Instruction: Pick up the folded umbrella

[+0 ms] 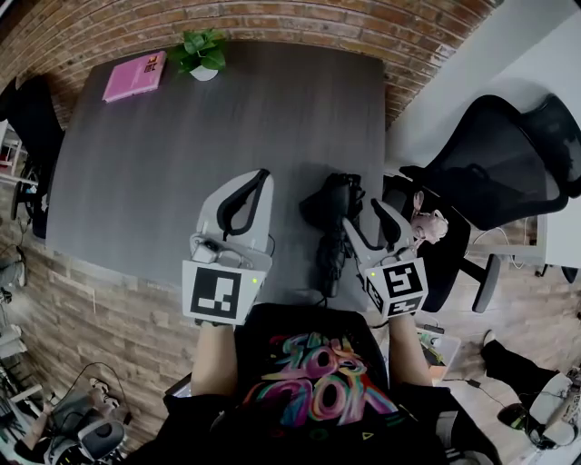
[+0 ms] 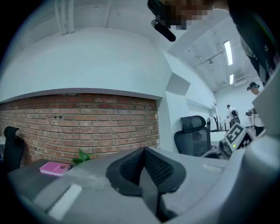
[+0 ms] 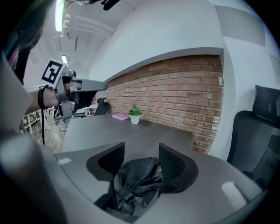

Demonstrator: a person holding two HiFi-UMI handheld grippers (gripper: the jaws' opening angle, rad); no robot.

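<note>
Brick wall [image 1: 272, 18] runs behind the far edge of a dark grey tabletop [image 1: 182, 163], seen from above by a person standing at its near side. At the far left of the tabletop lies a pink book [image 1: 134, 75], and just right of it stands a small potted plant [image 1: 201, 53] in a white pot. A black office chair [image 1: 495, 168] sits off the tabletop's right edge.

The folded umbrella [image 1: 331, 204], black with bunched fabric, lies on the near right part of the tabletop, its length running from near to far.

The right tool [image 1: 363, 216] is at the umbrella. In the right gripper view its two jaws stand apart with the umbrella's crumpled black fabric between them. The fabric lies against the right jaw's ribbed pad, while a gap shows beside the left jaw, so the jaws are not clamped on it.

The left tool [image 1: 261, 177] is held over the middle of the tabletop, well to the left of the umbrella. The left gripper view shows its jaws closed together with nothing between them.
</note>
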